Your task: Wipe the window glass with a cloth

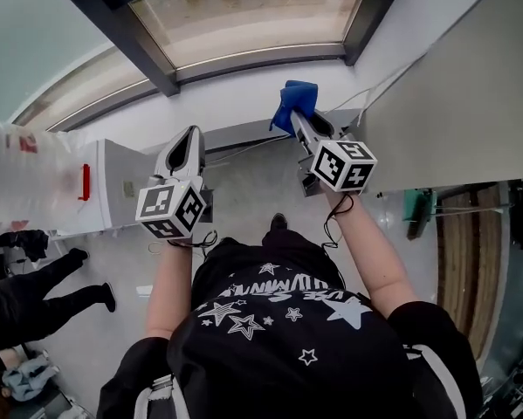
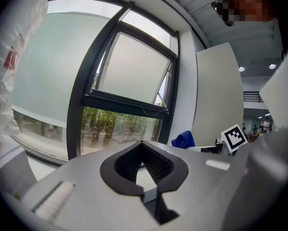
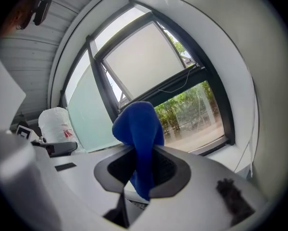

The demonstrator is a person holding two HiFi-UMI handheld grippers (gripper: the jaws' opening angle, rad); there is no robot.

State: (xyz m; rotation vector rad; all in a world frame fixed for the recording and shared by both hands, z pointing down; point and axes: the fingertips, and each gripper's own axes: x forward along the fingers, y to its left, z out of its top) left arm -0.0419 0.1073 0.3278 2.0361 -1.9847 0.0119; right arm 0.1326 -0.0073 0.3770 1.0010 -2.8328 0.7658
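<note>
A blue cloth (image 1: 293, 103) (image 3: 139, 138) is pinched in my right gripper (image 1: 301, 117) (image 3: 143, 150), bunched above the jaws and hanging between them. The right gripper is raised toward the window glass (image 1: 244, 11) (image 3: 194, 112), a short way off it. My left gripper (image 1: 184, 144) (image 2: 142, 148) is shut with nothing in it, its tips meeting; it is held lower and to the left, pointing at the same window glass (image 2: 117, 126). From the left gripper view the blue cloth (image 2: 183, 139) shows at the right.
A dark window frame (image 1: 134, 37) borders the pane, with a white sill (image 1: 244, 94) below it. A white cabinet (image 1: 86, 186) stands at the left and a white panel (image 1: 462, 103) at the right. Another person's legs (image 1: 43, 291) are at the lower left.
</note>
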